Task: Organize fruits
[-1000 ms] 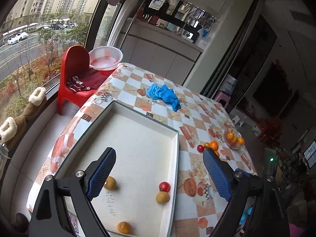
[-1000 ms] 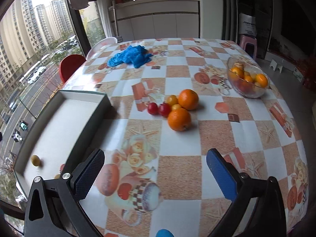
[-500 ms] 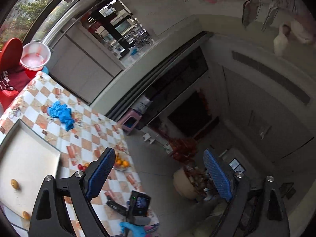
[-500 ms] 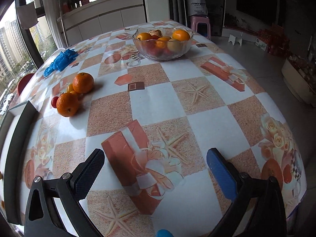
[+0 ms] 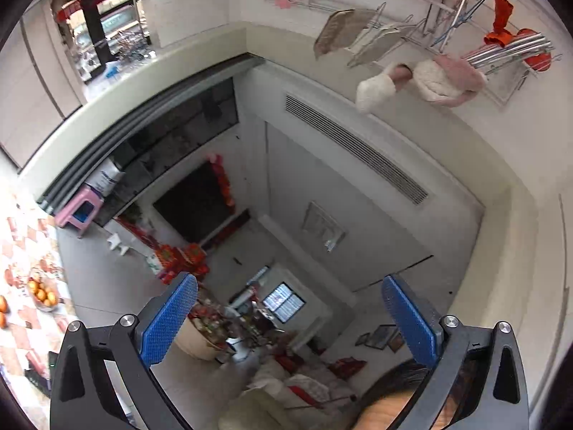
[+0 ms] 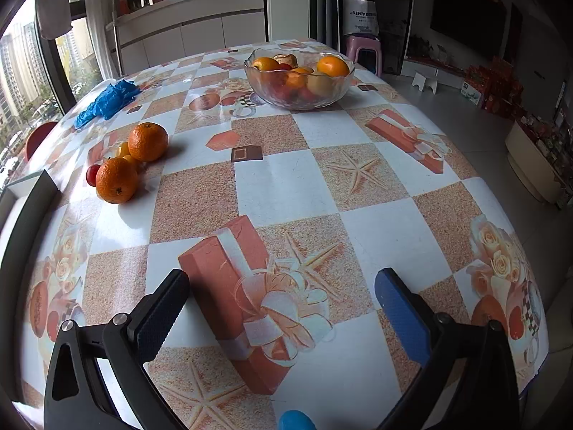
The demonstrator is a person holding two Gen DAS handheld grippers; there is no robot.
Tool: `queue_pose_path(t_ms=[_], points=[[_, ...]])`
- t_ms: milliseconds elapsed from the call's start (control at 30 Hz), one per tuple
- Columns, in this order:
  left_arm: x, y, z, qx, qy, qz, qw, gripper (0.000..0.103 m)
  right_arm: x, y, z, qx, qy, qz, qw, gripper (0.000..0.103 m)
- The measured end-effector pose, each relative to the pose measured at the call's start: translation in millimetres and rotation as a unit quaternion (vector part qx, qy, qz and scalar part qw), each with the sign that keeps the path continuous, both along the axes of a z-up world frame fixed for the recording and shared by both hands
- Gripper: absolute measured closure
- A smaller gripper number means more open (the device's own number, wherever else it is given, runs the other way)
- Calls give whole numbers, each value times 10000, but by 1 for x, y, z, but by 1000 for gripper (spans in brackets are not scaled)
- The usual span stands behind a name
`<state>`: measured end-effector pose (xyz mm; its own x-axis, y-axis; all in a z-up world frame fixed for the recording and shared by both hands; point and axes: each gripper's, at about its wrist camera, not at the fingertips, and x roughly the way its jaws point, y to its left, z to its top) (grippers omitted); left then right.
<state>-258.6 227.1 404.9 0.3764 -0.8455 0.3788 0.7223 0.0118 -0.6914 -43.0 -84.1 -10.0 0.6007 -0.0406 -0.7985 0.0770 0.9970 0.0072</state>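
Note:
In the right wrist view a glass bowl (image 6: 342,84) of oranges and other fruit stands at the far side of the patterned table (image 6: 286,186). Two loose oranges (image 6: 116,180) (image 6: 148,141) lie at the left with small red and yellow fruits beside them. My right gripper (image 6: 281,295) hovers open over the near table, nothing between its fingers. My left gripper (image 5: 288,304) is open and empty, raised and tilted up toward the room and ceiling. The bowl (image 5: 43,295) shows small at that view's left edge.
A blue cloth (image 6: 105,102) lies at the table's far left. The dark rim of a tray (image 6: 21,222) runs along the left edge. A pink stool (image 6: 361,52) stands beyond the table. A person's head (image 5: 390,401) shows low in the left wrist view.
The left gripper rose and tilted from the white tray up toward the ceiling. The right gripper's view swung right, from the loose oranges toward the bowl, then settled.

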Motion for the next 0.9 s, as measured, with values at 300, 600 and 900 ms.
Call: queue_pose_path(t_ms=[300,600,900], points=[[-17,-19,17,-303,-600,-712,9952,0,-1,0,0,13,-9,11,10000,0],[-40,-36,42,-59,-878,-785,9930,0,-1,0,0,13,-9,12,10000,0],[-39,-42,32,-91,-805,-857,9930,0,-1,0,0,13,-8,13,10000,0]])
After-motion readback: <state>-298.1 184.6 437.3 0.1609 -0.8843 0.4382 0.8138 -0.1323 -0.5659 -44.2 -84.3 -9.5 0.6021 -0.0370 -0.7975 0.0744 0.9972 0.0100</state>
